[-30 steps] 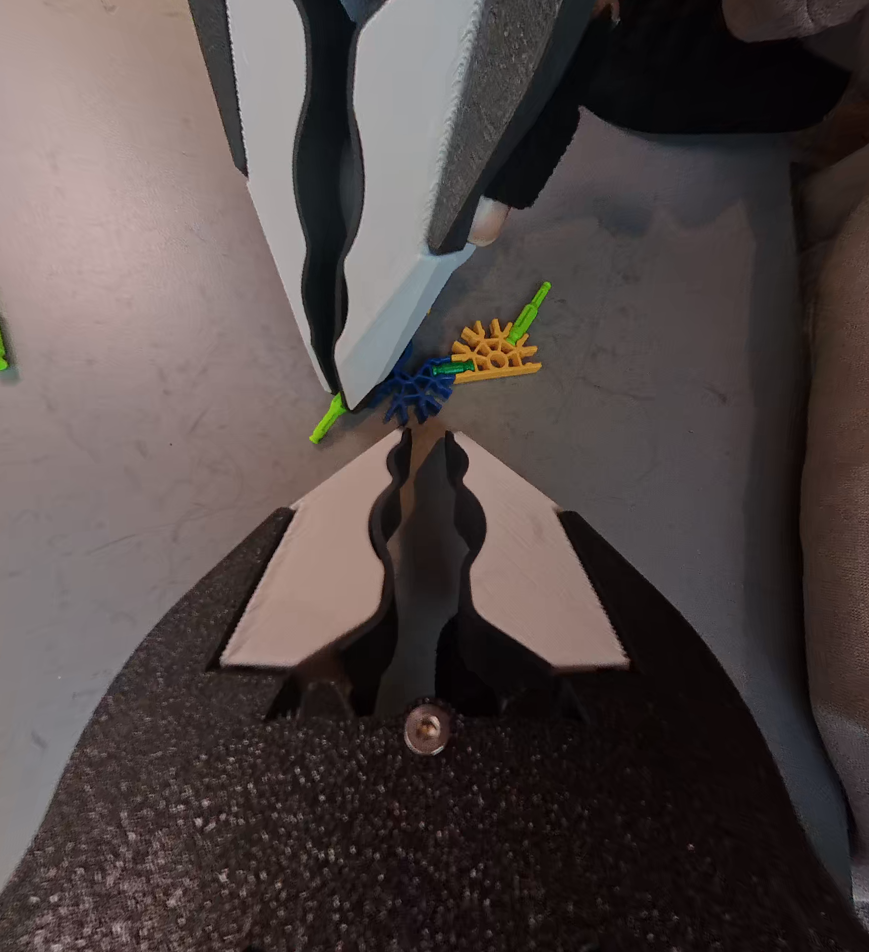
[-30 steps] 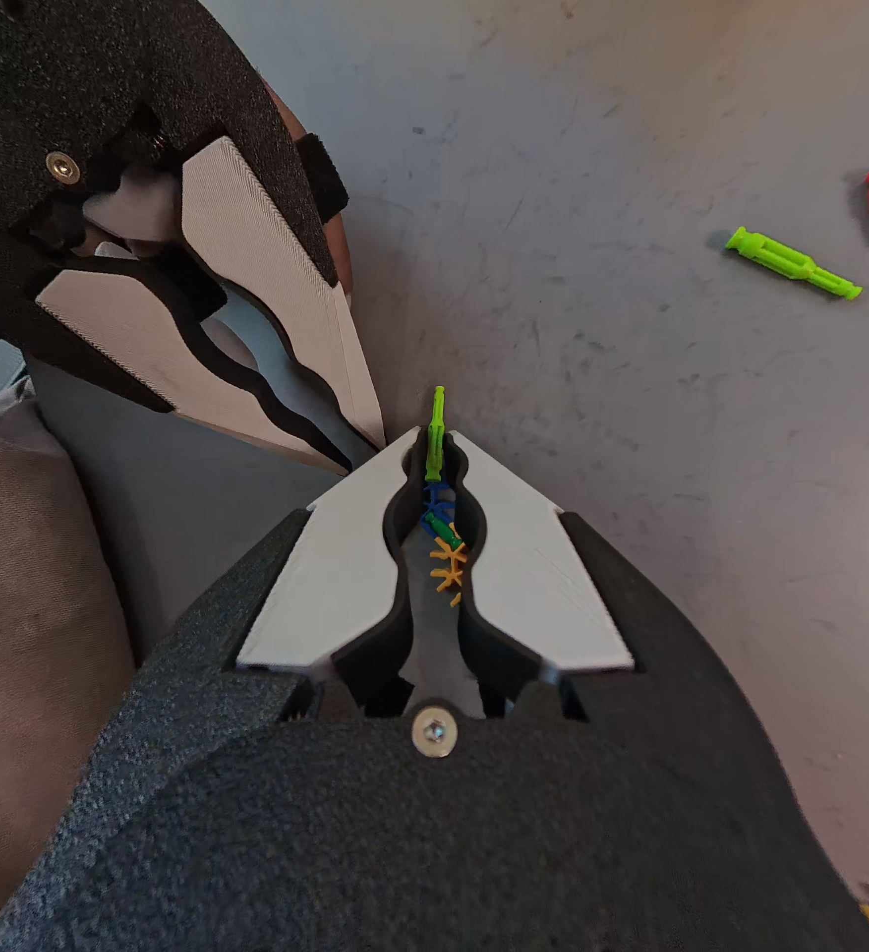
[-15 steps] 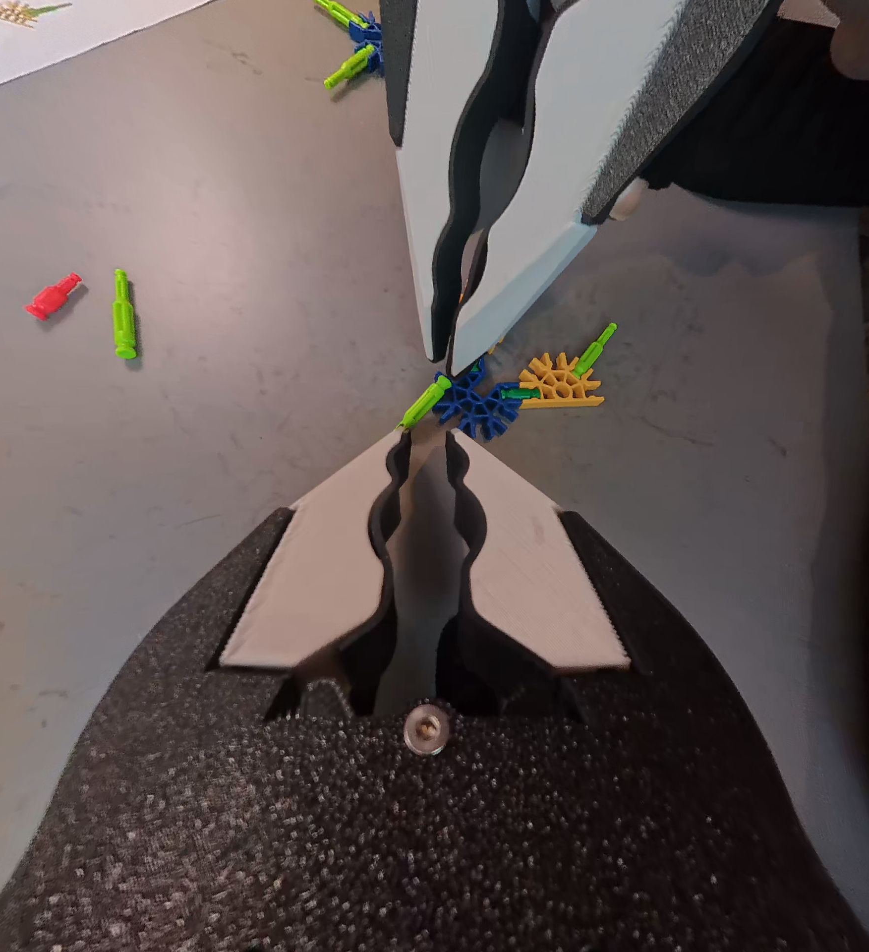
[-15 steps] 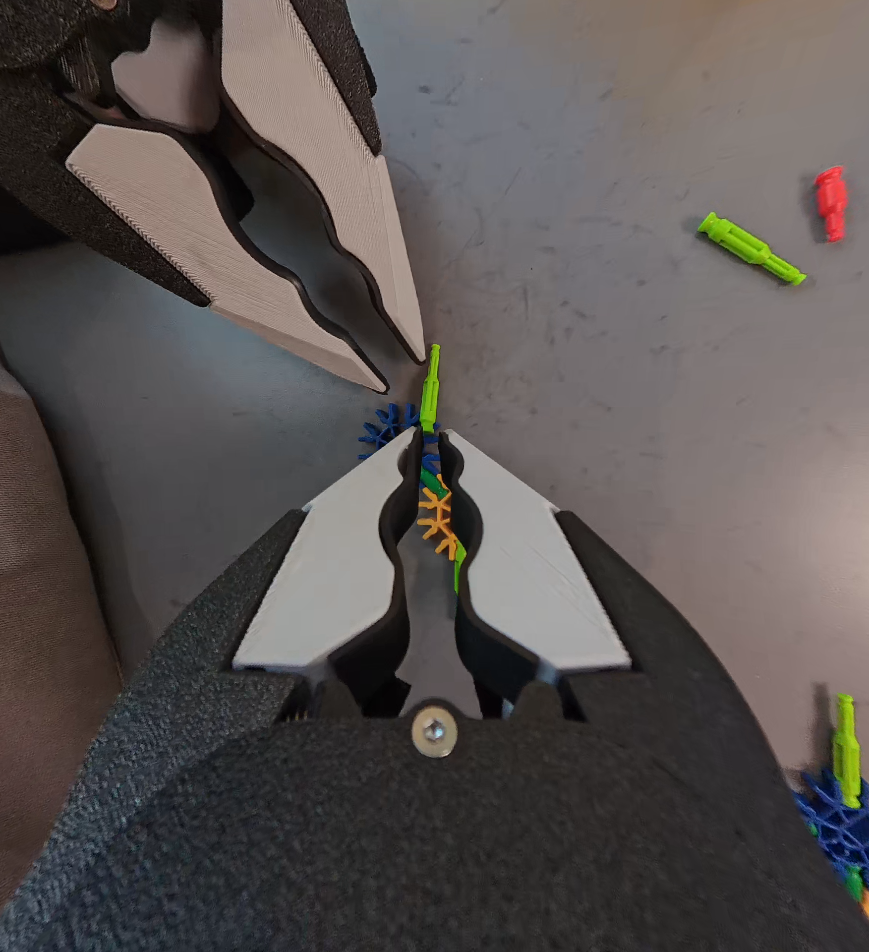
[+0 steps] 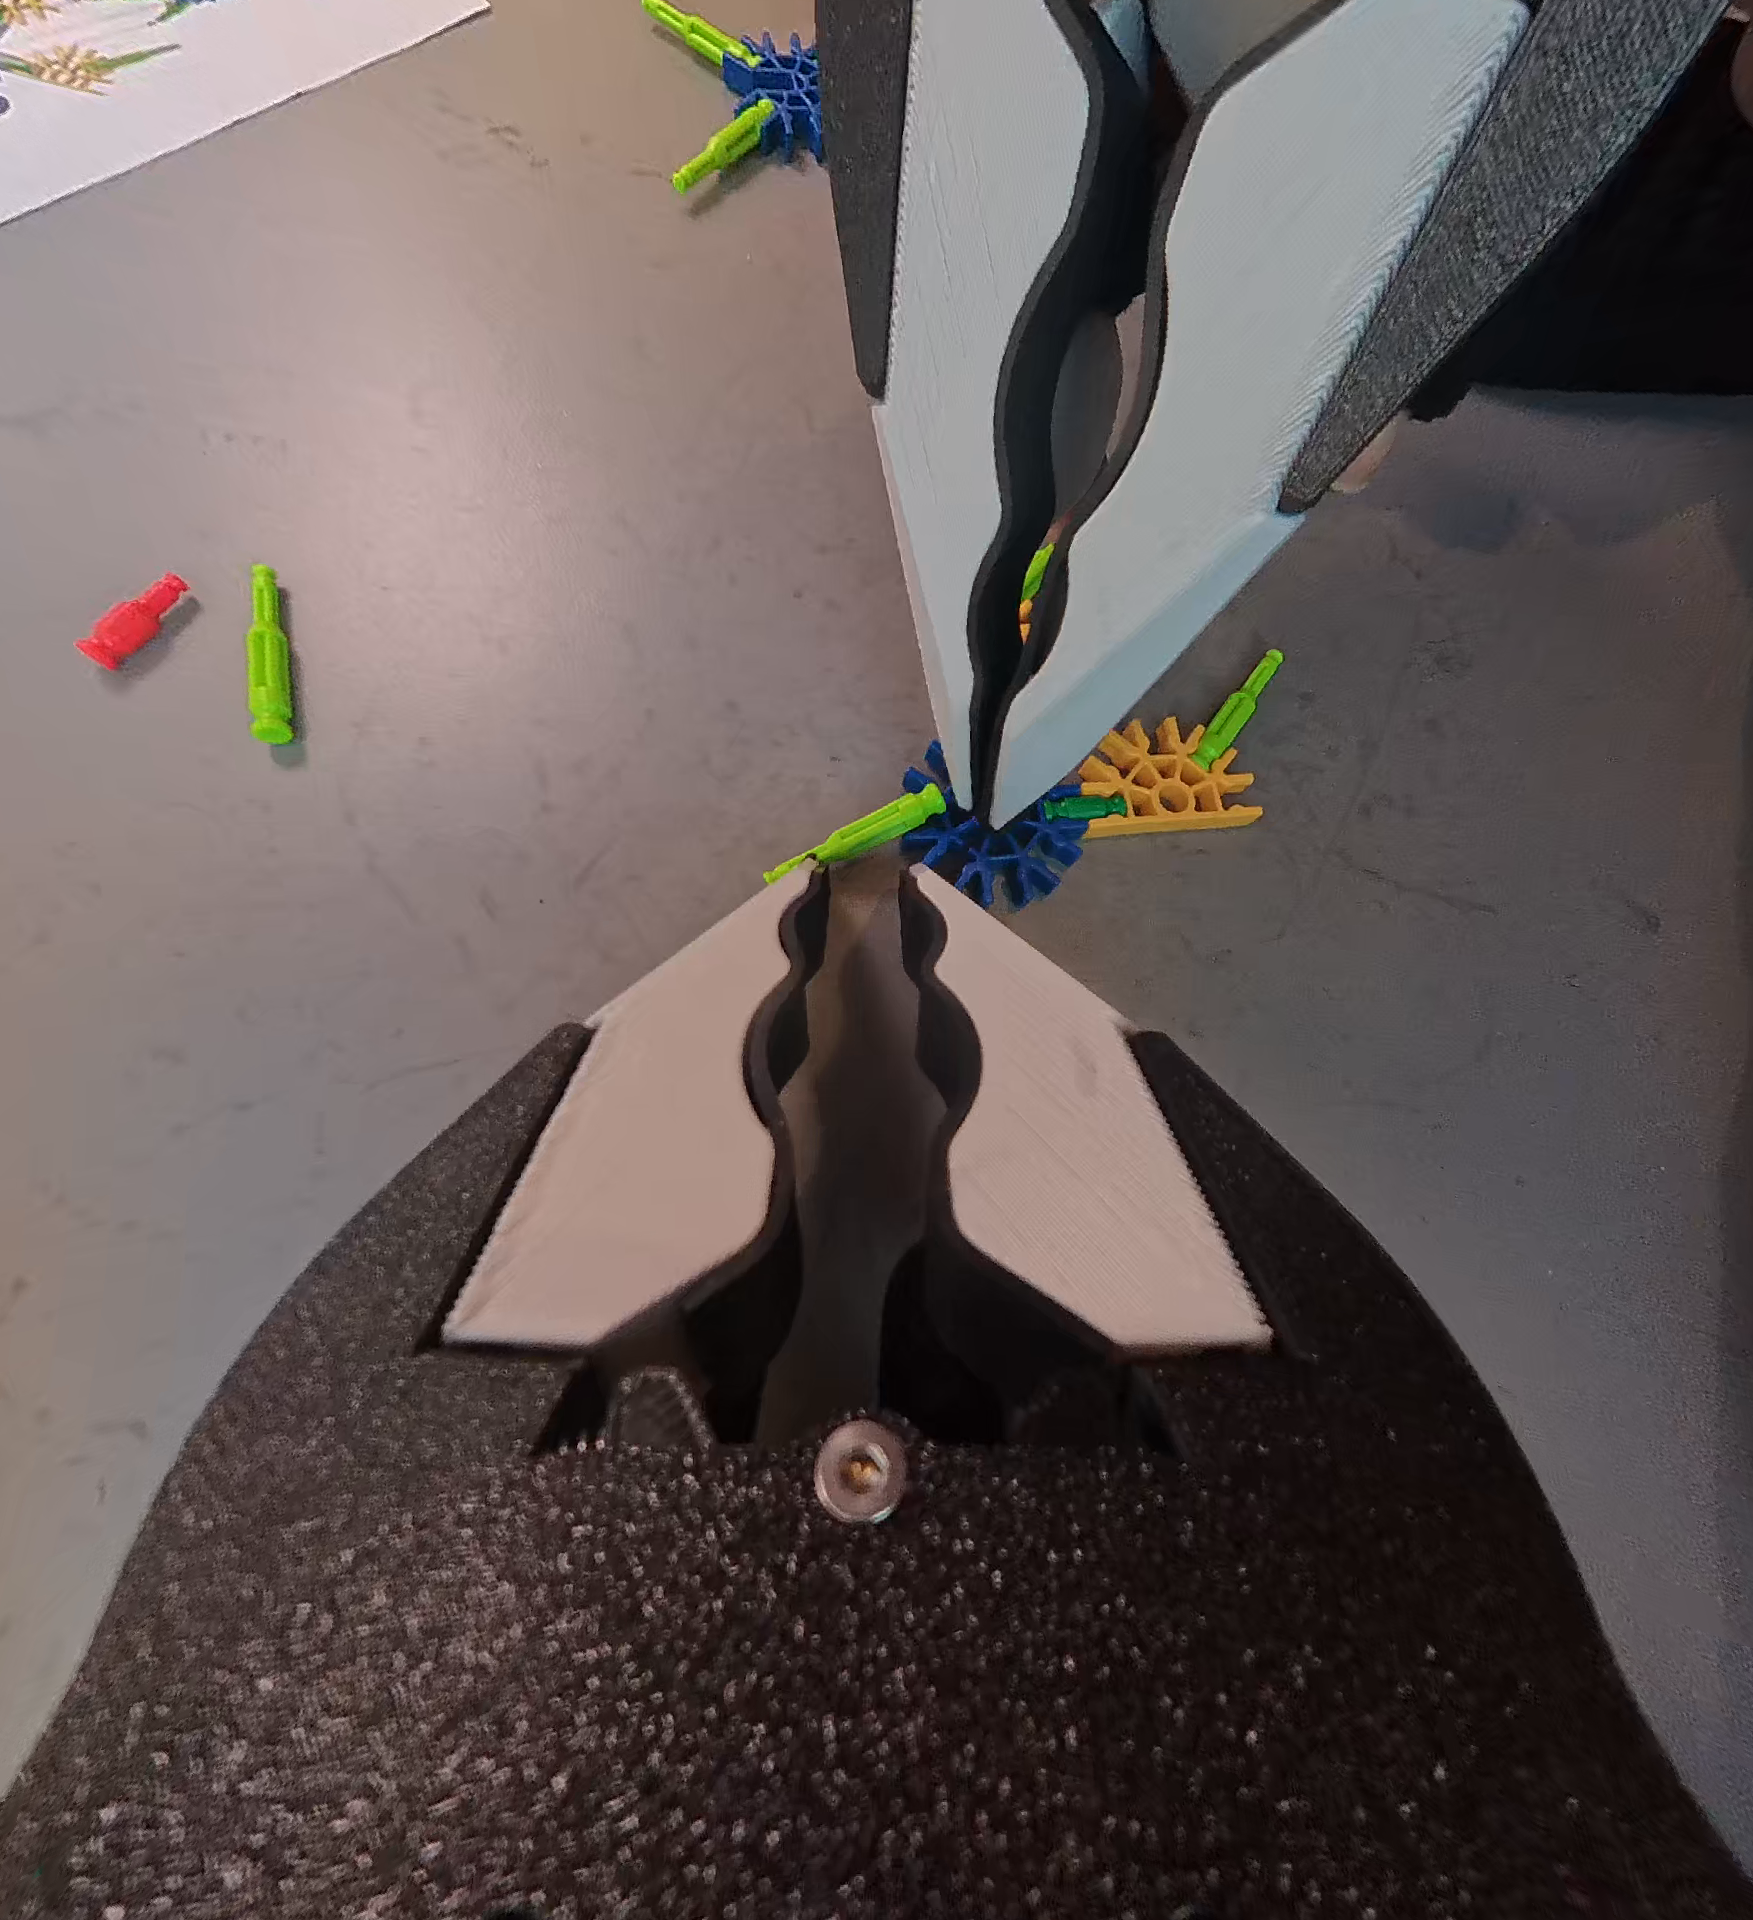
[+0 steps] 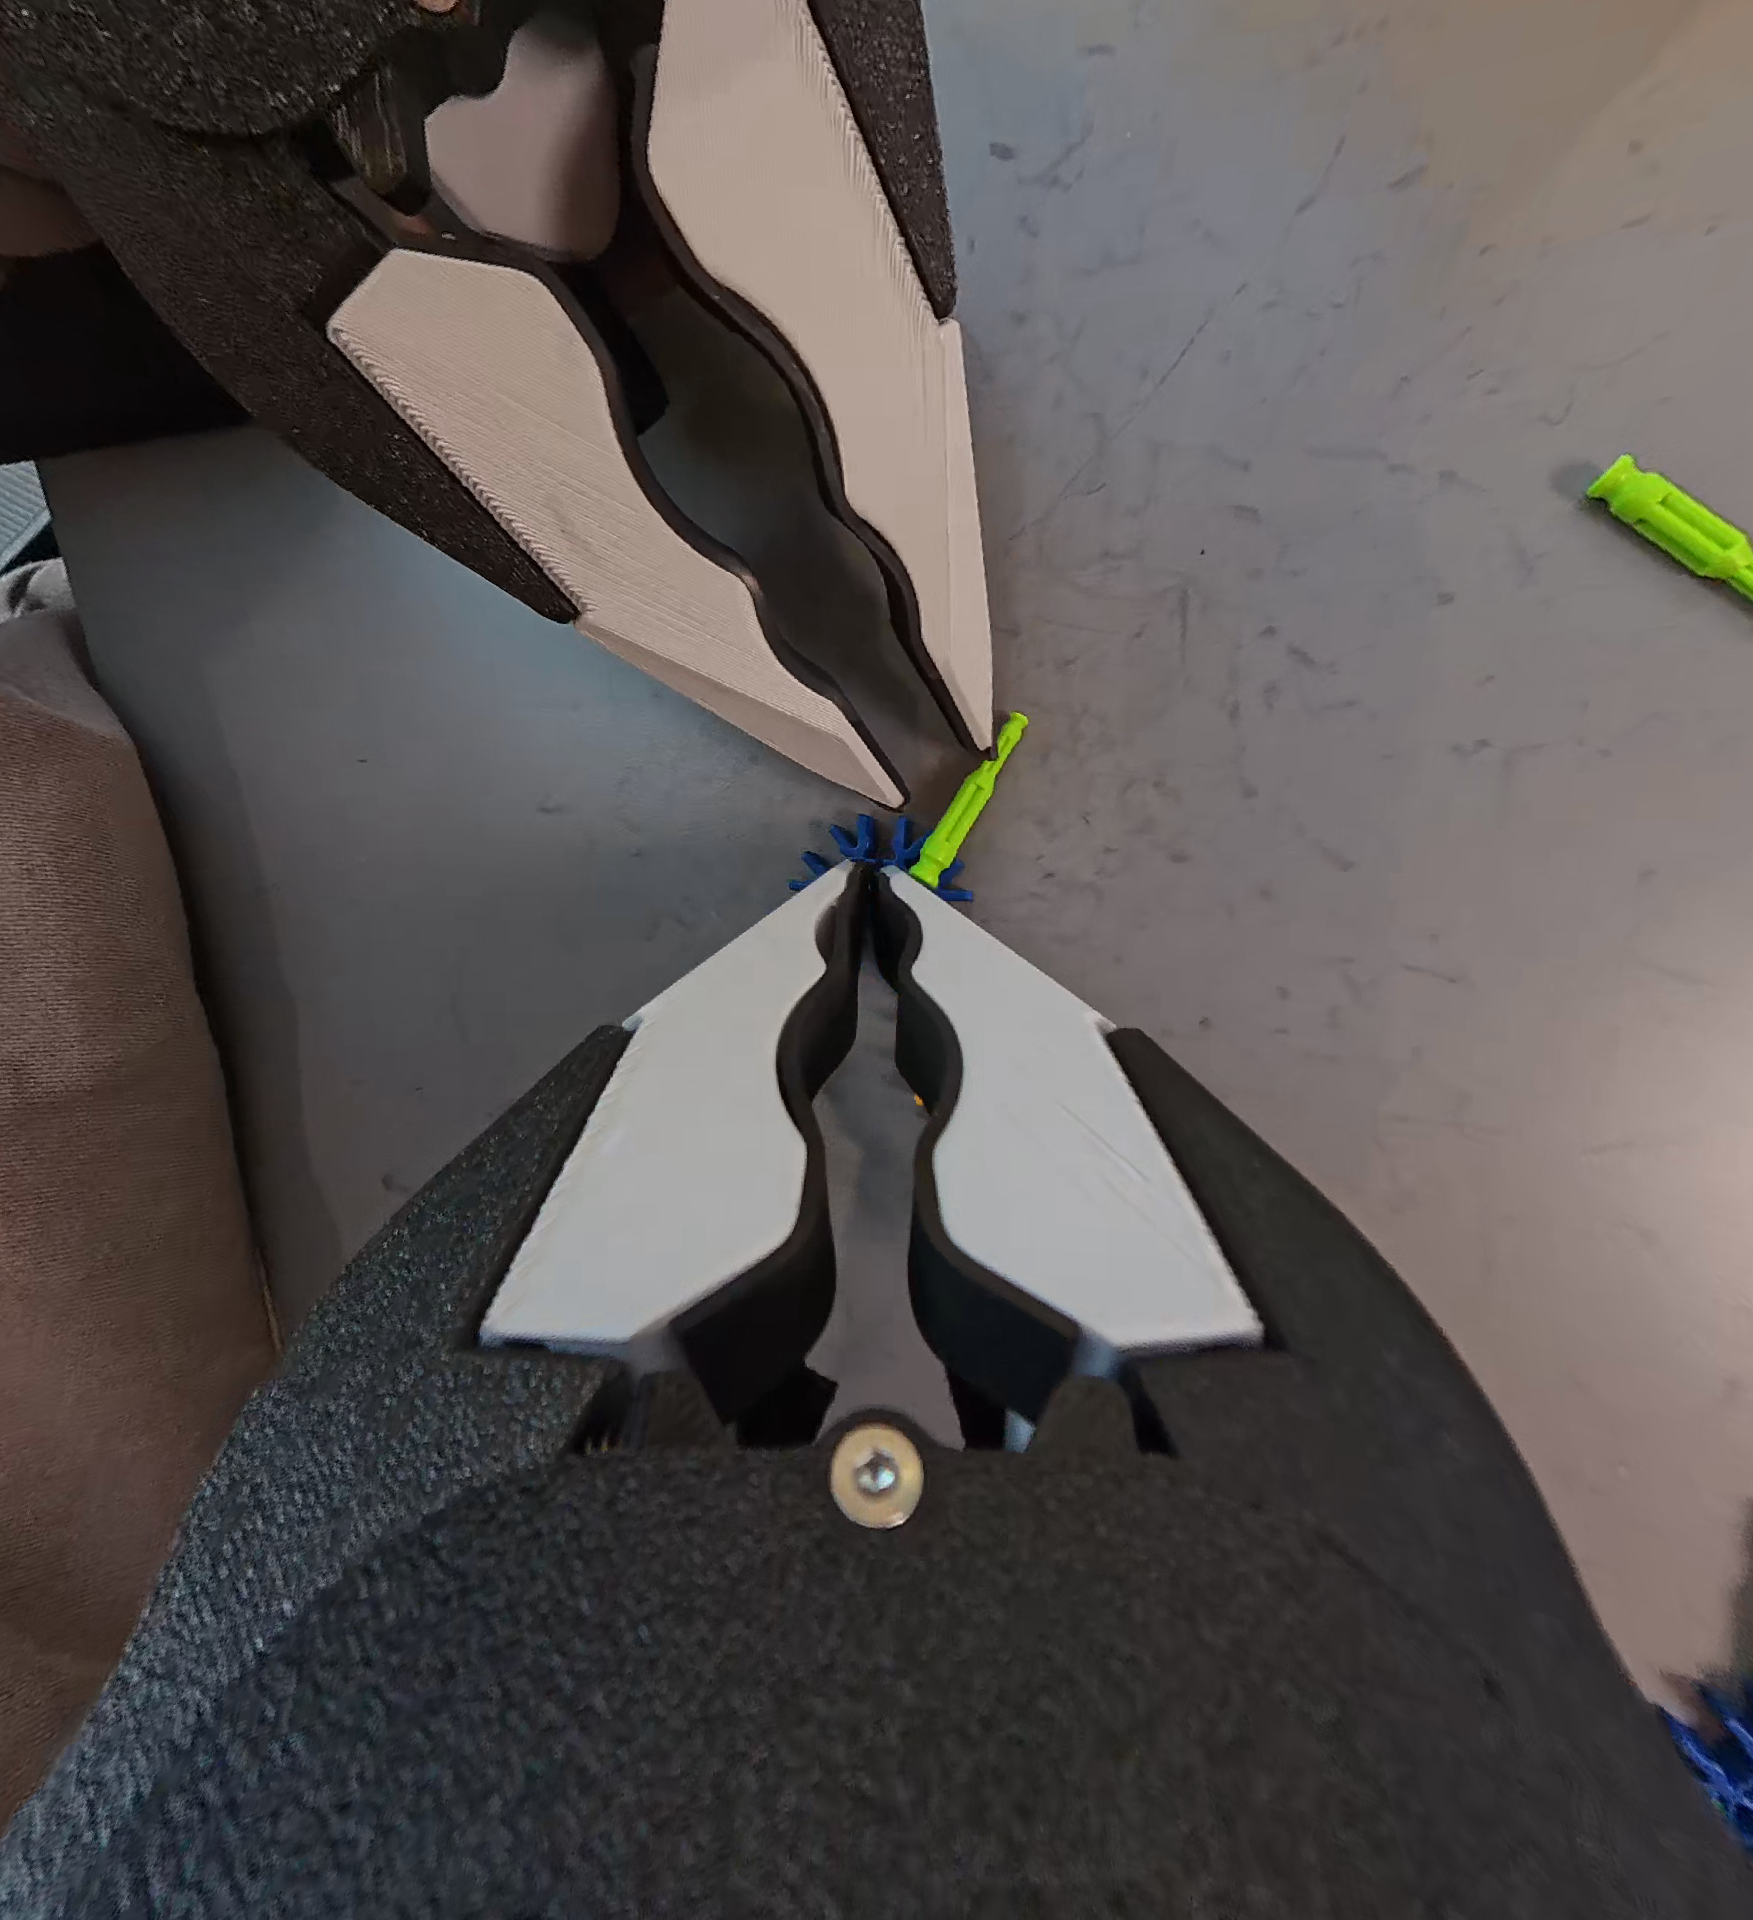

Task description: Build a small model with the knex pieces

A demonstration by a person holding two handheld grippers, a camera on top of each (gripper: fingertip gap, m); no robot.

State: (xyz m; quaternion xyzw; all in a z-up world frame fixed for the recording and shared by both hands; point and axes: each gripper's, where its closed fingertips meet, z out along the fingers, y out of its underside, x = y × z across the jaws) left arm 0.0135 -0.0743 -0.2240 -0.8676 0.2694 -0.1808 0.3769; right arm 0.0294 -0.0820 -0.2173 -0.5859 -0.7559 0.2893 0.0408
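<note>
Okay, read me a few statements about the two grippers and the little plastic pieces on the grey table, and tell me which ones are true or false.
1. The right gripper is shut on the blue snowflake connector. True.
2. The left gripper grips the light green rod plugged into that connector. False: its fingertips are apart, with the rod's tip just beside them.
3. A yellow fan-shaped connector is joined to the blue one by a short dark green rod. True.
4. The red piece is plugged into the yellow connector. False: it lies loose on the grey table, next to a loose green rod.
5. A printed sheet lies at the far left corner. True.
</note>
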